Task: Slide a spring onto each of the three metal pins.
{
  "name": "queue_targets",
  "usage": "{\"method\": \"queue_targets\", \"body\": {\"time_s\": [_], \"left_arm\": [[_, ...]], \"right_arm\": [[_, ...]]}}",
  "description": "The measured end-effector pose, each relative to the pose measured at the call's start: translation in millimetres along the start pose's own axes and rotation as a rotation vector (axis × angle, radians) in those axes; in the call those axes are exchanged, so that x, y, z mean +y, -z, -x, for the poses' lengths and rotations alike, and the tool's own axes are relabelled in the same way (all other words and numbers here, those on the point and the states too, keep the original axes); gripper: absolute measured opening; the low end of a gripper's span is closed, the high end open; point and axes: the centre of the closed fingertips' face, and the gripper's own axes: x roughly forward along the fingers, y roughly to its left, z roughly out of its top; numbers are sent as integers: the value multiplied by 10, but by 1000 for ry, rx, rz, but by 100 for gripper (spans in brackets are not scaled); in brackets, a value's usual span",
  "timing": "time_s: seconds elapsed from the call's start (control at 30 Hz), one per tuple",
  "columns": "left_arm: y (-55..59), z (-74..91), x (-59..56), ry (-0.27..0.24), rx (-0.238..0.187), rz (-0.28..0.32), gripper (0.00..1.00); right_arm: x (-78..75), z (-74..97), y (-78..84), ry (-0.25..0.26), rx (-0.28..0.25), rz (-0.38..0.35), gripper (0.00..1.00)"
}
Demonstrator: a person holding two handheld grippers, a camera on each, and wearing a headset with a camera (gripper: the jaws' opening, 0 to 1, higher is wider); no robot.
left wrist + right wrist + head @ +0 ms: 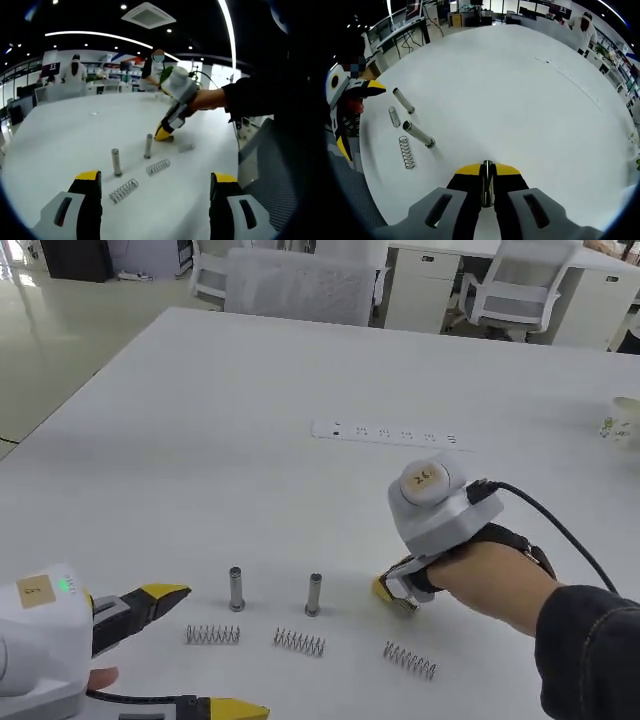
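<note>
The left gripper (pixel 156 180) is hovering nearest, low over the table (pixel 300 370), with its jaws standing wide apart and holding nothing. Just beyond it, the left spring (pixel 212 635), middle spring (pixel 299 642) and right spring (pixel 410 660) are lying on their sides in a row. These are probably light, soft coils, apt to roll or squash. Taking each by its middle with light pressure, leaving one end free, appears advisable. Behind the row, the left pin (pixel 236 588) and middle pin (pixel 313 594) are standing upright and bare, looking stiff and smooth. The right gripper (pixel 395 592) is pressing its jaws together on the third pin (pixel 487 186). The gripper is hiding this pin's base, so whether it is touching the table cannot be judged. Farther off, a power strip (pixel 385 433) is lying flat, and a cup (pixel 622 420) is being cut off at the frame edge.
</note>
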Motion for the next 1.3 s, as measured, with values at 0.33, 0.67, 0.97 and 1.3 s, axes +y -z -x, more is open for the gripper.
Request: {"method": "queue_targets", "body": {"time_s": [0.33, 0.67, 0.97, 1.3], "left_arm": [[0, 9, 1, -2, -2, 1, 86], [-24, 5, -19, 2, -5, -8, 86], [-48, 13, -24, 0, -12, -11, 86], [-56, 16, -34, 1, -12, -15, 86]], "right_arm": [[-3, 96, -16, 2, -30, -13, 5], [-11, 247, -62, 10, -80, -29, 5], [-21, 379, -60, 17, -112, -42, 5], [34, 485, -80, 13, -146, -45, 5]]}}
